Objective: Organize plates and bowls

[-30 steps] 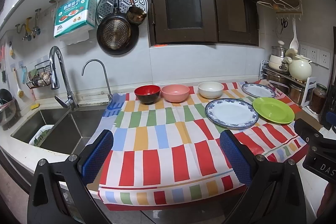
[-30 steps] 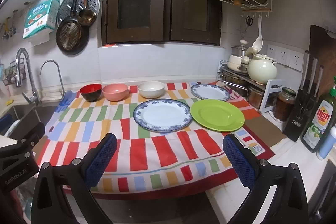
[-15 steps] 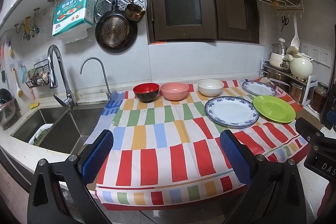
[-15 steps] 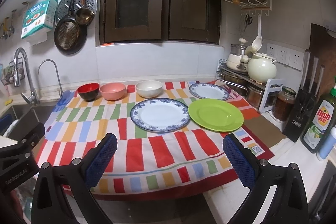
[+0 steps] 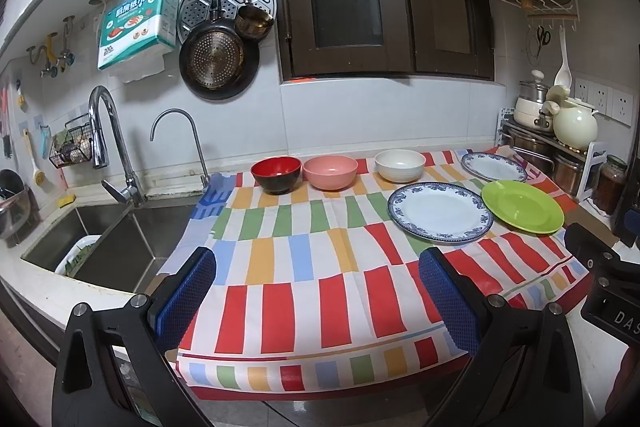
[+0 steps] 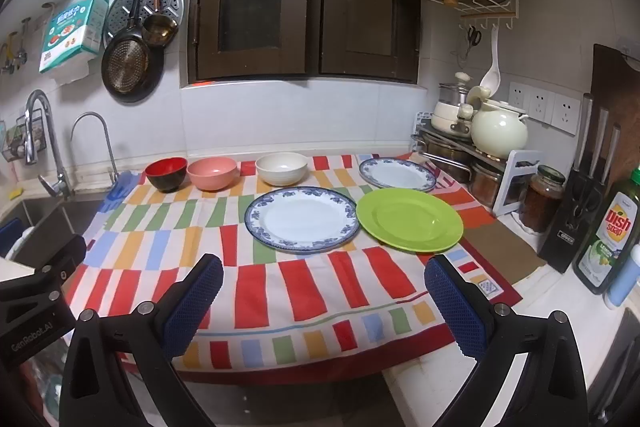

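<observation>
Nothing is stacked yet: both the left gripper (image 5: 316, 303) and right gripper (image 6: 322, 305) hover spread wide and empty; next likely reaches toward the green plate (image 6: 409, 219) at 1 o'clock

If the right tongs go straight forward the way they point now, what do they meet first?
Probably the large blue-rimmed plate: it lies centred ahead of the open right tongs, with only bare striped cloth in between. Depth is unclear, so if they travel above the cloth, they may pass over it.
</observation>
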